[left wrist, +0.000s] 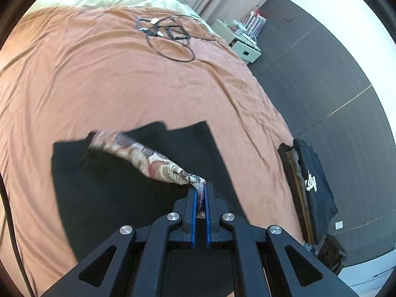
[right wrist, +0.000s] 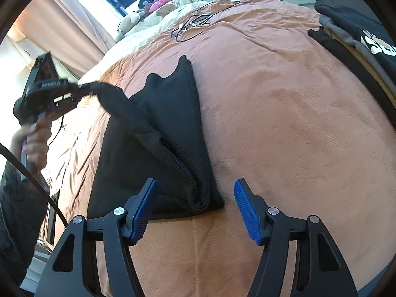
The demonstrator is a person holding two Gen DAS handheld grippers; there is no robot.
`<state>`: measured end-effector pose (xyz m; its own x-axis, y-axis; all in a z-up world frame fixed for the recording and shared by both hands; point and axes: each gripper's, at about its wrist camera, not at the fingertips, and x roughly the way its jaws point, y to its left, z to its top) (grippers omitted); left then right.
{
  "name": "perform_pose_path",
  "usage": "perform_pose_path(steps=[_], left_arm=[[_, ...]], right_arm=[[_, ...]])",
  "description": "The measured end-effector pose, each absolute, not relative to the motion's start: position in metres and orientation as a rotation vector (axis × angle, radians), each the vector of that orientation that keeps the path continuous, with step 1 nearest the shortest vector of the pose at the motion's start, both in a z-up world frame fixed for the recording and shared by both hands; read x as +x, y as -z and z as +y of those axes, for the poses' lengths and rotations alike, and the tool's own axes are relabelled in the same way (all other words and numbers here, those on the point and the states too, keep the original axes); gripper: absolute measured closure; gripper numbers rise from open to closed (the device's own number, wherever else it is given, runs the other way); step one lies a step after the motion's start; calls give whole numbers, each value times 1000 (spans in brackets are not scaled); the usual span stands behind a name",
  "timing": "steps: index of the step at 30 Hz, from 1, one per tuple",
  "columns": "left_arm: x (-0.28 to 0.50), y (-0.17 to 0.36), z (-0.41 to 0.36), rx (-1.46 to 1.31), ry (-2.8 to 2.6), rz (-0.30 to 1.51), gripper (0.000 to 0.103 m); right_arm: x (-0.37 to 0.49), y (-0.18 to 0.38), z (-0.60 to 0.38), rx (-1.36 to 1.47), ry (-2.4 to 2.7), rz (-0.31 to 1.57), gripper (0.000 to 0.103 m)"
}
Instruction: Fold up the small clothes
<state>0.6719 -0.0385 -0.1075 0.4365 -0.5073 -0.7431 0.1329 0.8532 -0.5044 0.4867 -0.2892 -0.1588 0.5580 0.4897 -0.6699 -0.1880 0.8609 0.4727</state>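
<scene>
While the black garment lies spread across the orange bedspread in the middle of the right wrist view, one corner of it is lifted toward the upper left of the frame, where the left tongs pinch it in a person's hand. In the left wrist view the same tongs sit at lower centre, their blue pads nearly together and clamped on a twisted strip of the cloth, whose patterned inner side stretches from the pads up to the left, blurred at its far end. Below and around it the rest of the garment rests flat on the bedspread. Further right in that view, a tangle of black cables lies on the bed near the top, and a stack of folded dark clothes sits at the bed's right edge. In the right wrist view, the right tongs stand wide at the bottom, holding nothing; the garment's bunched near corner lies between the pads, touching neither. The folded stack shows at the upper right.
</scene>
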Motion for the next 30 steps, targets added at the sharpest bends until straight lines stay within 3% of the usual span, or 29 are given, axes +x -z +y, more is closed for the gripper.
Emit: perform_pose_path(steps=[9,10,12,14,22,26,30], left_arm=[[715,114,-64,-391,413,1029,95],[719,114,-64,-399,404,1021,89],[721,115,-61,-425,404,1011,45],[715,115,-54,-435,380,968,34],[678,150,-15,-369,300,1043,34],[655,165,7,-370,268,1071,34],[624,182,30,-374,228,1101,34]], right_arm=[[499,164,-303,412,-417,907,40],[501,164,-302,416,-421,908,41],[507,163,-301,424,-435,909,40],[513,162,-297,421,-452,910,40],[543,173,-272,382,-476,974,41],[549,179,-263,374,-475,1001,60],[551,181,-258,365,-462,1017,61]])
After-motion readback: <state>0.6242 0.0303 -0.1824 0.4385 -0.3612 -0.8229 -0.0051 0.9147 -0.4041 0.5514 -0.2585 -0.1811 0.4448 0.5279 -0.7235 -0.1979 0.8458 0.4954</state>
